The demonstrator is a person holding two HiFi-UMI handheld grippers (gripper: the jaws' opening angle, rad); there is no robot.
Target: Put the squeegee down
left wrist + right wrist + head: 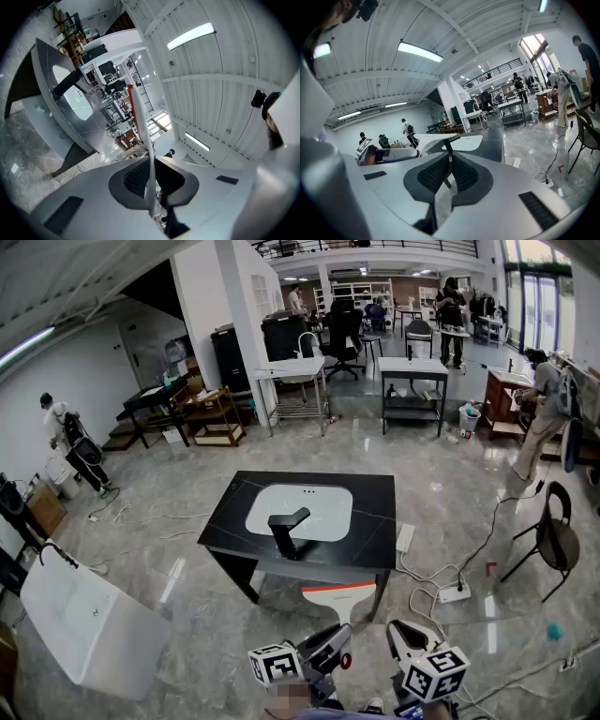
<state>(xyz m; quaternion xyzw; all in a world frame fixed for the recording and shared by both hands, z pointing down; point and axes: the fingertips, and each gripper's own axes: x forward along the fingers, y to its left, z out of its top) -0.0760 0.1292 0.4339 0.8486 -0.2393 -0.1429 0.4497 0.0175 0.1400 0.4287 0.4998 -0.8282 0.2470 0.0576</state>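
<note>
Left fingers (136, 178) clamped on squeegee (339, 594) handle, blade end pointing ahead toward sink counter (375, 512), right fingers (433, 176) closed, empty

Three cameras, and one black sink table (373, 517) common to all of them.

The head view looks from high, forward and steeply down: the table stands a little ahead on the floor, and the long hall opens behind it. The left gripper view rides close behind the left gripper (151, 164) and is rolled on its side (floor at the left, ceiling lamps at the right), so the same table appears on edge at the upper left. The right gripper view sits close behind the right gripper (449, 161), upright and low, and sees this table with its white basin (464, 143) just over its own jaws, quite near.
</note>
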